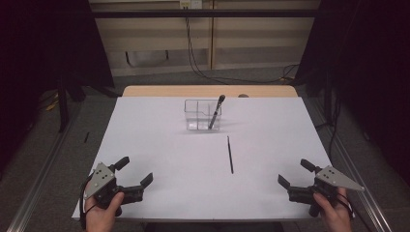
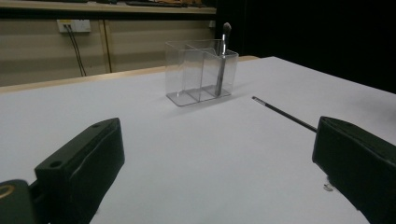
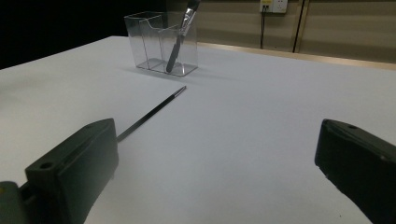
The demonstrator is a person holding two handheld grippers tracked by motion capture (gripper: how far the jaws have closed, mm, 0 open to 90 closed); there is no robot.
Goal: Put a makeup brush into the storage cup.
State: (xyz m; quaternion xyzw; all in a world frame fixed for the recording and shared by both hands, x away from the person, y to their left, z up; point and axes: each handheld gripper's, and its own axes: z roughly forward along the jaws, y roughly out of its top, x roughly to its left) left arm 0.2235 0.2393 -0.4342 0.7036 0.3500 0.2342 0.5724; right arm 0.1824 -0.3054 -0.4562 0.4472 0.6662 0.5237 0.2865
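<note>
- Left gripper point(image 1: 134, 172): matte black blocky plastic jaws, spread wide, nothing between them; grey three-cornered plate on top with small holes; held by a hand point(image 1: 102, 212) at the near left corner of the table, well apart from the clear organizer.
- In the left gripper view the jaws are thick rectangular blocks with rounded edges; a small round hole shows on the top of the left one.
- Right gripper point(image 1: 293, 173): same black jaws and grey pointed plate, jaws released wide, holding nothing; held by a hand point(image 1: 333, 212) at the near right corner, well apart from the organizer.
- Thin black brush point(image 1: 230, 154): long slim straight stick, lies flat on the table in front of the organizer, slightly to its right side, roughly between the two grippers but touching neither; tip toward the organizer looks slightly shiny.
- Clear organizer point(image 1: 196, 116): transparent hard plastic box, square-cornered, split by clear dividers into compartments, stands upright at the far middle of the table.
- Makeup brush point(image 1: 216, 112): dark handle, metallic ferrule, rounded bristle head up; leans tilted in the organizer's right-hand compartment.
- Table point(image 1: 145, 135): smooth flat white surface, matte; pale wooden edge behind the organizer.
- Wall socket point(image 2: 74, 25) on the beige wall beyond the organizer, cables hanging; no readable writing anywhere.
</note>
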